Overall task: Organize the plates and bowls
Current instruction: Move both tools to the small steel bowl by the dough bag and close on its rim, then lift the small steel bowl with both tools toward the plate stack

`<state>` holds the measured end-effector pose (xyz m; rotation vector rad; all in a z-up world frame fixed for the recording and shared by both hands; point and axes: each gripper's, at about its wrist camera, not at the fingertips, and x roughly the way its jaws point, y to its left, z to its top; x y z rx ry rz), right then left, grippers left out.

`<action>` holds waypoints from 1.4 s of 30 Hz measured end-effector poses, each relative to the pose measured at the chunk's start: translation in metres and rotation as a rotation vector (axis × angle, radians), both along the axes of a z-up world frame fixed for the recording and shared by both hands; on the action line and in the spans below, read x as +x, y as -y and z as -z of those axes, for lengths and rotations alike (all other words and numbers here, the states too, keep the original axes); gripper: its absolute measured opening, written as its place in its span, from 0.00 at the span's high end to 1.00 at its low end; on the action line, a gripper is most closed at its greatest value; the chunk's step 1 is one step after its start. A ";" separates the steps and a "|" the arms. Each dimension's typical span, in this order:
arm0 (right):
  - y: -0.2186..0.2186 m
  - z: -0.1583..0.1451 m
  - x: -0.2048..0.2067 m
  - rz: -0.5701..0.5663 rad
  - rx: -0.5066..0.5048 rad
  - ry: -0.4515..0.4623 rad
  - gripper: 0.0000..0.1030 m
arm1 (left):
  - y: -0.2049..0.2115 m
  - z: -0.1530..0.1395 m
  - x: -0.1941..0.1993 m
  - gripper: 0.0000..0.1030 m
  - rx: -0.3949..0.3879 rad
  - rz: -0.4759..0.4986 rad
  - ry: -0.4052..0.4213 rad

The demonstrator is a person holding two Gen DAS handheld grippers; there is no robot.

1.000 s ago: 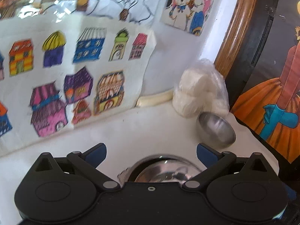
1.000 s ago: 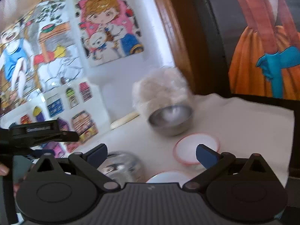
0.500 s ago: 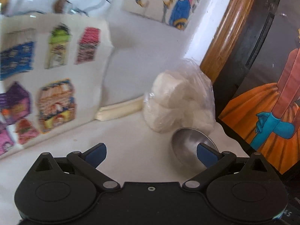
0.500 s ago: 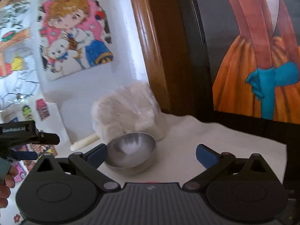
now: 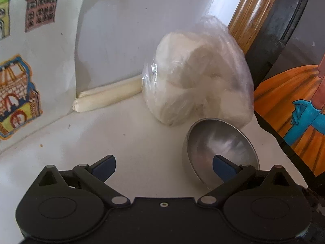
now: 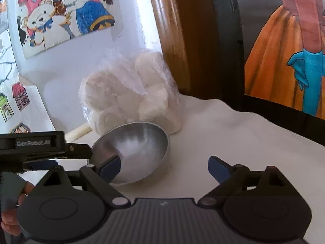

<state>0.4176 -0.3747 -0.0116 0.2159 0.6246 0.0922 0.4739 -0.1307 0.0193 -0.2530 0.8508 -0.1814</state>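
Note:
A small steel bowl [image 5: 219,144] sits on the white tabletop in front of a clear bag of white lumps [image 5: 195,85]. It also shows in the right wrist view [image 6: 138,148]. My left gripper [image 5: 163,165] is open and empty; its right finger reaches over the bowl's near rim. My right gripper [image 6: 164,167] is open and empty, with its left finger over the bowl's near side. The left gripper's tip [image 6: 79,150] reaches the bowl's left rim in the right wrist view; contact cannot be told.
A white rolled stick [image 5: 107,97] lies along the wall left of the bag. Children's drawings [image 5: 18,93] cover the wall. A dark-framed painting [image 6: 284,57] and a wooden frame [image 6: 170,40] stand close behind and to the right. The white cloth [image 6: 233,138] extends right.
Both grippers have moved forward toward the steel bowl by the bag. The other bowl and plates seen earlier have dropped out of view.

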 end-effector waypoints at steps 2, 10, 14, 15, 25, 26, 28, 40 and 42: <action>-0.003 0.002 0.004 -0.006 -0.004 -0.015 0.13 | 0.002 0.003 0.005 0.04 -0.004 0.002 -0.010; -0.009 0.008 0.014 -0.013 -0.010 -0.058 0.27 | 0.013 0.011 0.014 0.13 0.000 0.034 -0.039; -0.011 0.010 0.015 -0.017 0.010 -0.064 0.36 | 0.017 0.011 0.015 0.25 -0.008 0.051 -0.052; -0.012 0.011 0.016 -0.017 0.015 -0.066 0.38 | 0.017 0.011 0.016 0.27 -0.011 0.049 -0.055; -0.014 0.011 0.016 -0.020 0.033 -0.065 0.59 | 0.013 0.011 0.021 0.77 -0.094 0.079 -0.087; -0.015 0.011 0.015 -0.024 0.040 -0.065 0.59 | 0.013 0.011 0.020 0.80 -0.096 0.085 -0.085; -0.016 0.010 0.013 -0.028 0.058 -0.065 0.60 | 0.014 0.008 0.017 0.80 -0.076 0.077 -0.088; -0.035 -0.027 -0.029 -0.052 0.075 0.051 0.61 | -0.014 -0.038 -0.032 0.81 -0.134 0.036 0.044; -0.038 -0.036 -0.040 -0.059 0.072 0.076 0.61 | -0.020 -0.048 -0.047 0.81 -0.140 0.036 0.079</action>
